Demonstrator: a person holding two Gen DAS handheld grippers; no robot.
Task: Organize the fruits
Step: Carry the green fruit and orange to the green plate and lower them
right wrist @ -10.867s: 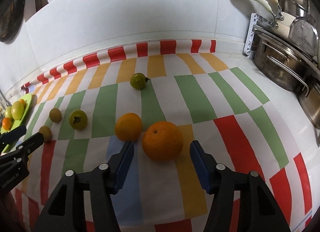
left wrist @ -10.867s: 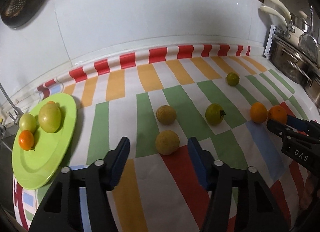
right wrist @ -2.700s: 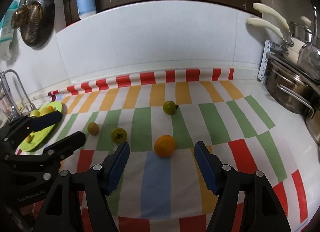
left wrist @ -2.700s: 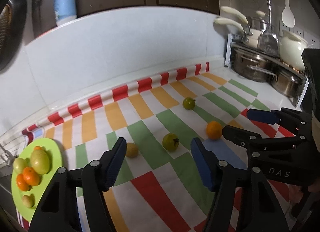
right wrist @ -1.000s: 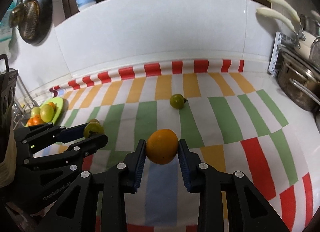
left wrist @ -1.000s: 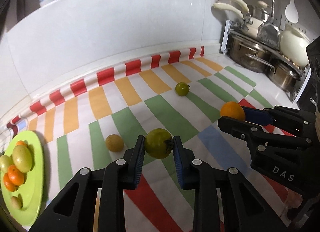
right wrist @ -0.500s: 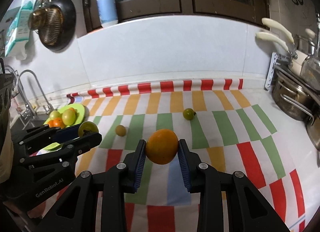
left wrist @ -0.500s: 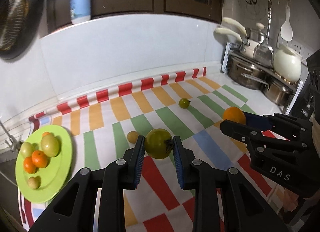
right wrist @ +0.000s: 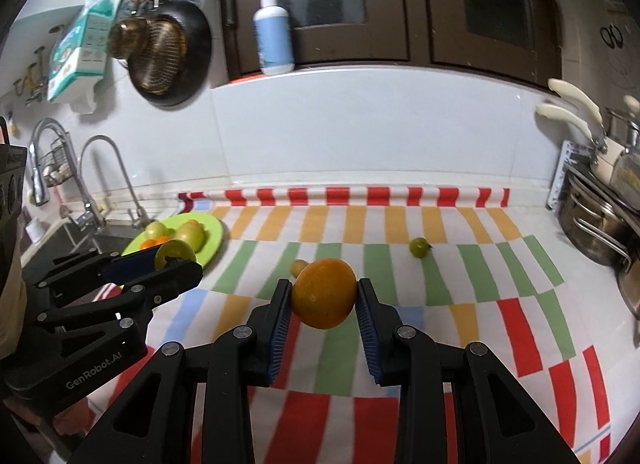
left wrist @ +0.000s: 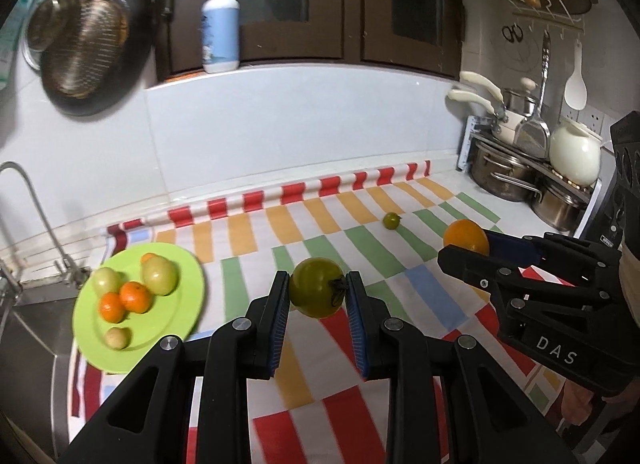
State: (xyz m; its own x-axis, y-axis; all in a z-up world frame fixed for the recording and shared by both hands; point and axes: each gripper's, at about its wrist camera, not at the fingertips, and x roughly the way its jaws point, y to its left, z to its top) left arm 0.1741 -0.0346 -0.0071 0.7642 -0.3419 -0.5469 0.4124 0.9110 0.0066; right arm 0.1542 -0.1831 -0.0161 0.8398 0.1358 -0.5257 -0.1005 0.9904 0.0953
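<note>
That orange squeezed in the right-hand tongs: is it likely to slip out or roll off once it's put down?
The orange is round and smooth-skinned, so it would probably roll if set on the flat striped cloth. The right tongs press it from both sides at its widest part, which likely keeps it steady. It looks firm, showing no denting.

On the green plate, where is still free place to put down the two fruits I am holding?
The green plate is bare on its right and near parts, beside the small brownish fruit. Its far-left part is crowded: two oranges and two pale green fruits cluster there.
</note>
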